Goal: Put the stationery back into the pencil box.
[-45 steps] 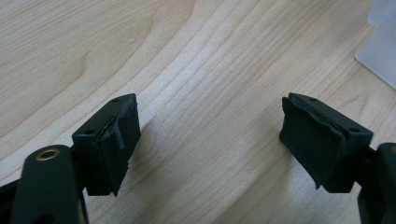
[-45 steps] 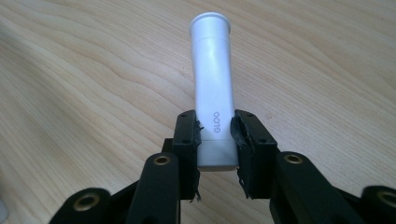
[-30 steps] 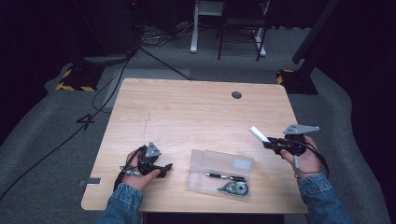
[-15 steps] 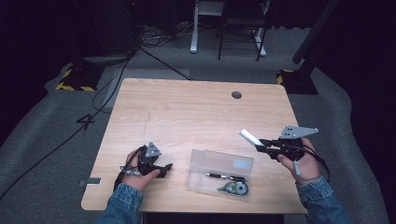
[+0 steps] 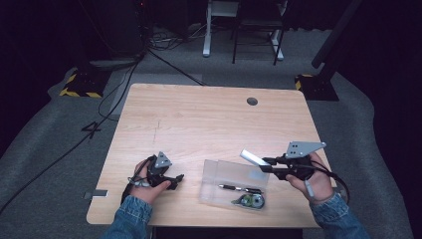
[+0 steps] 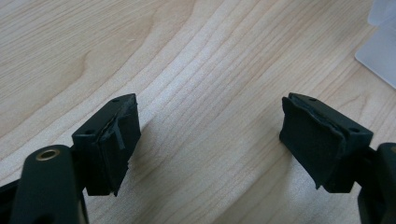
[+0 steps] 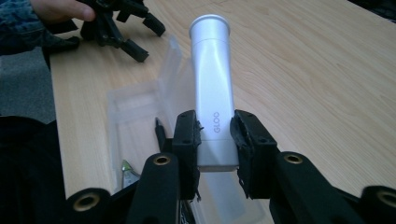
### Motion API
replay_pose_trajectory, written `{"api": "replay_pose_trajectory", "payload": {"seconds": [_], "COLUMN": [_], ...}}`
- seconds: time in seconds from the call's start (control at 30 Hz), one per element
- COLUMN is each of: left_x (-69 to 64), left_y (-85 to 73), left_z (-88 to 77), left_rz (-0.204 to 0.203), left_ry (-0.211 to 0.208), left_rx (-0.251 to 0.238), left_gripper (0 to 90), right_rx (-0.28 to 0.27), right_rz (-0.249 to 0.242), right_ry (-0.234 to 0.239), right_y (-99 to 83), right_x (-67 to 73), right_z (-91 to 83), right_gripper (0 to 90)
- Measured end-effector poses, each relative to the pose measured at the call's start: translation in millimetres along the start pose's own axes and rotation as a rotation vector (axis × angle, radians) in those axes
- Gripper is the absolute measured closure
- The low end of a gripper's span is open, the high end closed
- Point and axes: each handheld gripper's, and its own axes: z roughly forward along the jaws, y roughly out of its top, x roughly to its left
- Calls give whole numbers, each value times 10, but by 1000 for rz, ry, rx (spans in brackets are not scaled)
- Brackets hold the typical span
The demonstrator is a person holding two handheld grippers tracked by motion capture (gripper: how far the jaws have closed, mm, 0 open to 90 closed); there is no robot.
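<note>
From the high view, your right gripper point(image 5: 266, 165) held a white glue stick point(image 5: 254, 158) just above the far right corner of the clear plastic case point(image 5: 219, 175) near the front of the desk point(image 5: 199, 119). A pen point(image 5: 241, 188) and a correction tape roller point(image 5: 250, 200) already lay inside the case. Your left gripper point(image 5: 176, 180) rested on the desk, left of the case and apart from it.

In the left gripper view, its jaws stood wide apart with nothing between them, and a corner of the case point(image 6: 380, 51) appeared at the right edge.

The right gripper view showed what the high view could not: the jaws were clamped on the bottom end of the glue stick point(image 7: 212, 84) only, and most of the tube stuck out forward. I think the round, smooth tube could turn or slip in such a short hold. Its long end could also hit the raised lid point(image 7: 170, 65) and push the light case away.
</note>
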Motion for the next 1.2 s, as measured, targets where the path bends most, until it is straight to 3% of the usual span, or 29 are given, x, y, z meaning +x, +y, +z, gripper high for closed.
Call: {"api": "replay_pose_trajectory", "payload": {"seconds": [0.53,0.9,1.2], "left_x": [0,1,0], "left_y": [0,0,0], "left_z": [0,0,0], "left_rz": [0,1,0], "left_ry": [0,0,0], "left_rx": [0,0,0], "left_gripper": [200,200,200], "right_rx": [65,117,164], "right_rz": [-76,-99,-121], "right_ry": [128,190,215], "right_y": [26,-28,-90], "right_x": [253,335,380], "right_z": [308,510,674], "right_gripper": [715,715,715]}}
